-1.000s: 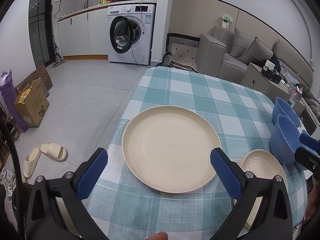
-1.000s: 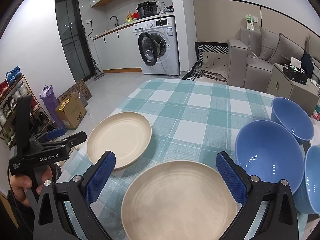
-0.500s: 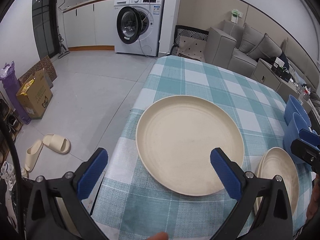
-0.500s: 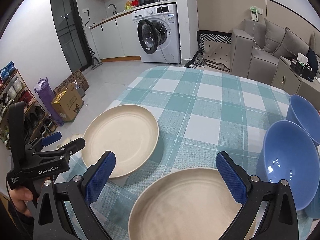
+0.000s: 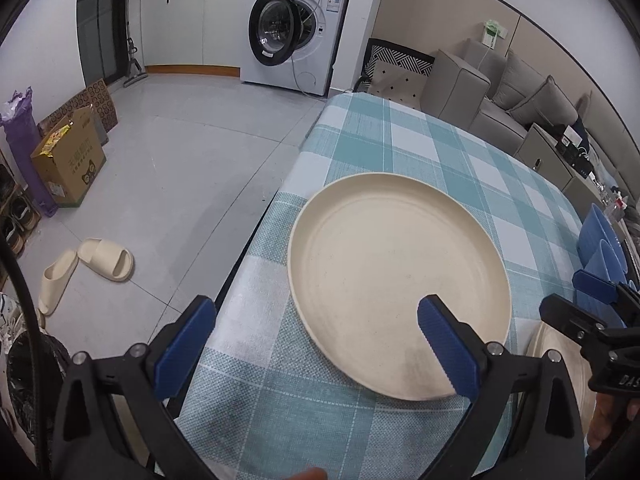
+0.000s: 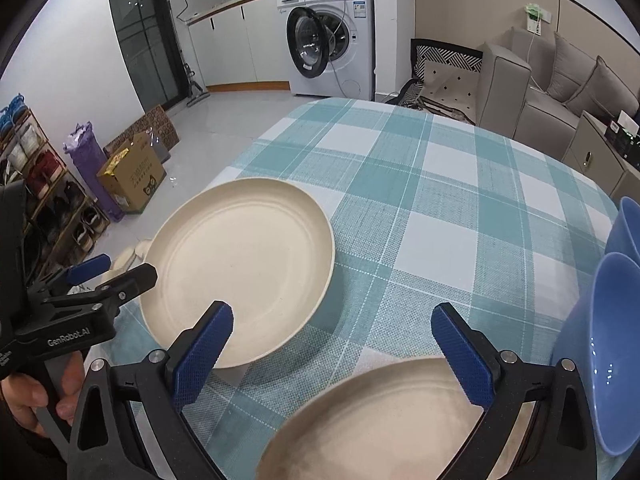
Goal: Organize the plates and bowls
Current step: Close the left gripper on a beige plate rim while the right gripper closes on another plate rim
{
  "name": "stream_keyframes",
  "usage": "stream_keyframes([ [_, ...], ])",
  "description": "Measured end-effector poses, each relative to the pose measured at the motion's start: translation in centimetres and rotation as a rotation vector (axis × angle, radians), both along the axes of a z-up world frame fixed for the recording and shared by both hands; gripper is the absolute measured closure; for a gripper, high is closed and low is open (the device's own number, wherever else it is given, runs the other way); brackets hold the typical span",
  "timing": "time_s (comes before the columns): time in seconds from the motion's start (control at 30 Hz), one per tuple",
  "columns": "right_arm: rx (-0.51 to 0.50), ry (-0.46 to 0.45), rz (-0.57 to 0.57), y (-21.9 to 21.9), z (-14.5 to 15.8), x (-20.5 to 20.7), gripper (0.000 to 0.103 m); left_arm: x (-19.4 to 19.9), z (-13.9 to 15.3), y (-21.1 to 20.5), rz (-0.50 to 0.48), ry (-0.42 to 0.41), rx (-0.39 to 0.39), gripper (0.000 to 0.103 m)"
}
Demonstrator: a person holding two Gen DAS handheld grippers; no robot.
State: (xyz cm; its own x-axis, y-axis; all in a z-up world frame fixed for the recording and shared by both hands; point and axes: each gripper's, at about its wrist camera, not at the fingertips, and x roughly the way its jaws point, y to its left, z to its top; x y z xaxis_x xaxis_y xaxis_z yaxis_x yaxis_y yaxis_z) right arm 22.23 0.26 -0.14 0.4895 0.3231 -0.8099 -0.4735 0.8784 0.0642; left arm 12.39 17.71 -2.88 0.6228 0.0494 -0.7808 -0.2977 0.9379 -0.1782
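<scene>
A cream plate (image 5: 396, 280) lies near the left edge of the checked table; it also shows in the right wrist view (image 6: 240, 268). My left gripper (image 5: 316, 344) is open, its right finger over the plate's near rim, its left finger over the cloth. A second cream plate (image 6: 384, 420) lies under my open right gripper (image 6: 332, 348), which is empty; its edge shows in the left wrist view (image 5: 560, 364). Blue bowls (image 6: 608, 344) stand at the right; they also show in the left wrist view (image 5: 604, 248).
The teal checked tablecloth (image 6: 420, 200) covers the table, whose left edge (image 5: 256, 232) drops to a tiled floor with slippers (image 5: 92, 268) and a cardboard box (image 5: 68, 160). A washing machine (image 5: 296, 28) and a grey sofa (image 5: 500, 92) stand beyond.
Both grippers have moved forward and left toward the left plate, which now looks larger. My left gripper's right finger now overlaps the plate's near rim. Both stay open.
</scene>
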Motion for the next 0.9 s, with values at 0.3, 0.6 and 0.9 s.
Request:
stream_keyframes([
  [0.3, -0.004, 0.088, 0.010, 1.4, -2.8, 1.9, 0.024, 0.4, -1.6, 0.7, 0.000, 0.026, -0.011, 0.018],
  [0.6, -0.048, 0.118, 0.027, 2.8, -4.6, 2.8, 0.048, 0.8, -2.9, 0.7, -0.013, 0.058, -0.028, 0.049],
  [0.9, -0.086, 0.093, 0.057, 3.5, -5.0, 2.2, 0.073, 0.7, -2.9, 0.3, -0.031, 0.055, -0.001, 0.072],
])
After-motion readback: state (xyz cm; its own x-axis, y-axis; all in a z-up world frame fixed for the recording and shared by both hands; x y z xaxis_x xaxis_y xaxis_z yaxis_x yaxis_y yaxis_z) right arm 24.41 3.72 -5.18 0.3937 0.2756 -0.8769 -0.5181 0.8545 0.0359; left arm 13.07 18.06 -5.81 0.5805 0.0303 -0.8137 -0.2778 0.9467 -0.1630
